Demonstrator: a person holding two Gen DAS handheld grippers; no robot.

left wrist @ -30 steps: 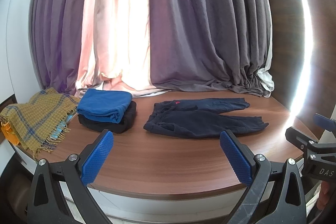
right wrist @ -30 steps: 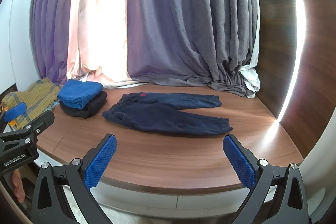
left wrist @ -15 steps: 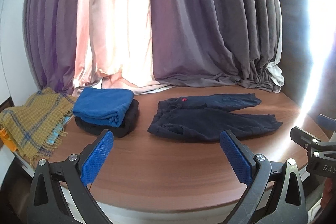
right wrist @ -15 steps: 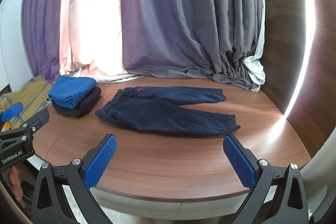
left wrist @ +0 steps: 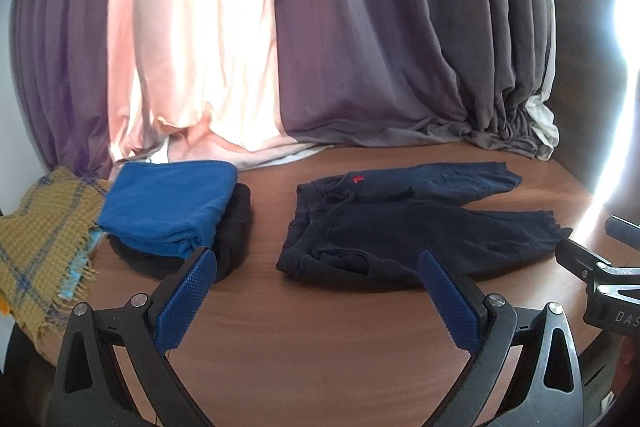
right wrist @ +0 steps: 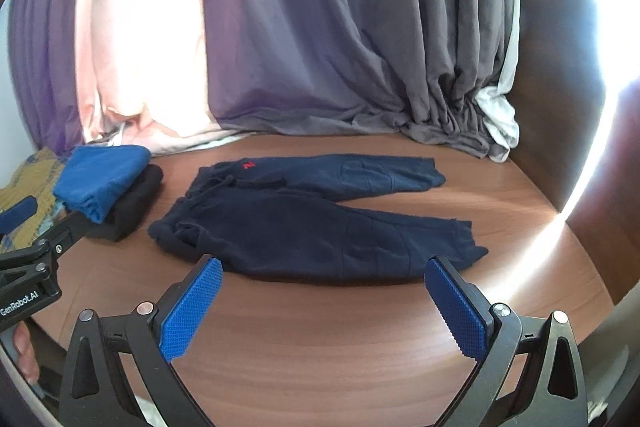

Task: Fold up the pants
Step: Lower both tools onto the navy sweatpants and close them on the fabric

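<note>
One pants (left wrist: 408, 223); two folded garments (left wrist: 168, 207); one scarf (left wrist: 36, 247); two grippers (left wrist: 316, 291).

Brown wood-grain desk (left wrist: 320, 339) with a rounded front edge fills the lower frame. Behind it, floor-length curtains (left wrist: 380, 47): purple-grey folds across centre and right, a backlit pink panel (left wrist: 192, 39) glowing upper left, white fabric (right wrist: 498, 115) bunched at right. Dark wood wall panel (right wrist: 560, 107) far right, bright light strip (right wrist: 588, 183) blown out along it
</note>
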